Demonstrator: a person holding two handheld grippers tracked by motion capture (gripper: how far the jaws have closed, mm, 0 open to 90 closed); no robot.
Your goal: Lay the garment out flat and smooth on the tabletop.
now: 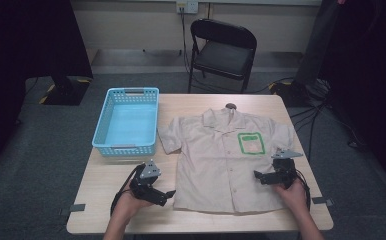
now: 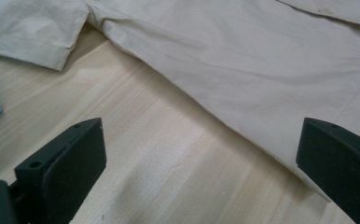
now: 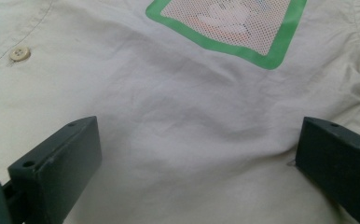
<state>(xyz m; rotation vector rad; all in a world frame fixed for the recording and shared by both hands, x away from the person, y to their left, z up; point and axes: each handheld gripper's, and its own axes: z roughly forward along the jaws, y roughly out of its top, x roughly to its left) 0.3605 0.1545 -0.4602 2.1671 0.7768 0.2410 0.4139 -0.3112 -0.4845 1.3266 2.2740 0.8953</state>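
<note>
Shirt [image 1: 221, 160] lies flat, front up, buttoned, in the centre and right of the counter [image 1: 106, 185]; collar toward the top of the frame, hem toward the bottom. Green-framed mesh pocket [image 1: 251, 143] on the chest, right of the placket. Blue basket [image 1: 129, 121] sits at upper left of the counter, just beside the left sleeve, nothing in it.

Left hand-held gripper [image 1: 167, 196]: at lower left, just off the shirt's side edge near the hem. In the left gripper view its jaws are spread wide over bare wood, with the side seam running diagonally between them. Holding nothing.

Right hand-held gripper [image 1: 259, 175]: at the right side of the shirt, below the pocket. In the right gripper view its jaws are spread wide over the cloth, the pocket just ahead, one button [image 3: 19, 53] at upper left. Holding nothing.

Handling, my judgement: thin woven cotton, light, limp, faintly creased. It will sag and fold wherever it is not supported, and a single-layer pinch could slip or drag the rest along the wood. I would take hold at the doubled edges: side seam or hem corner on the left, side seam or sleeve hem on the right. Avoid the mesh pocket, which looks likely to snag.
</note>
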